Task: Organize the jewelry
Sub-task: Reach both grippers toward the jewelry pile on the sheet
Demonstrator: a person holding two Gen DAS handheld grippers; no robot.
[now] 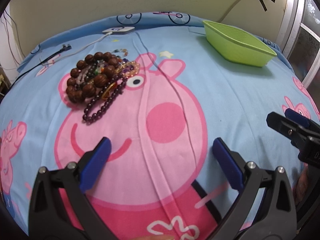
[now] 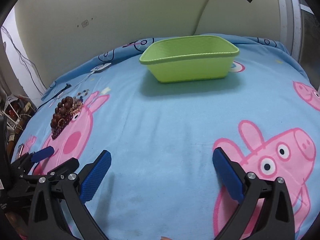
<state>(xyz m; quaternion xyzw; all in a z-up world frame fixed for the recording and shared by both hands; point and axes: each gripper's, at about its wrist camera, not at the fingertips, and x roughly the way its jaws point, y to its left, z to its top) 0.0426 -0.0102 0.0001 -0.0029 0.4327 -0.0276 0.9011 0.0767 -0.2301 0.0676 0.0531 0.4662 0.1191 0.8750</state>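
A pile of jewelry [image 1: 100, 80] lies on the blue cartoon-pig bedsheet [image 1: 230, 104]: a bracelet of large brown wooden beads [image 1: 88, 76], a purple bead strand [image 1: 100, 108] and smaller coloured beads. It also shows at the left of the right wrist view [image 2: 64, 114]. A light green basket [image 1: 238, 42] stands at the far right, empty as far as its inside shows [image 2: 190, 58]. My left gripper [image 1: 160, 160] is open and empty, well short of the pile. My right gripper [image 2: 162, 170] is open and empty, short of the basket.
A white charger box with a cable [image 1: 119, 30] and a black cable [image 1: 58, 53] lie at the far left of the bed. A cream headboard [image 2: 120, 16] rises behind. The right gripper's fingertips [image 1: 288, 120] show at the right edge of the left wrist view.
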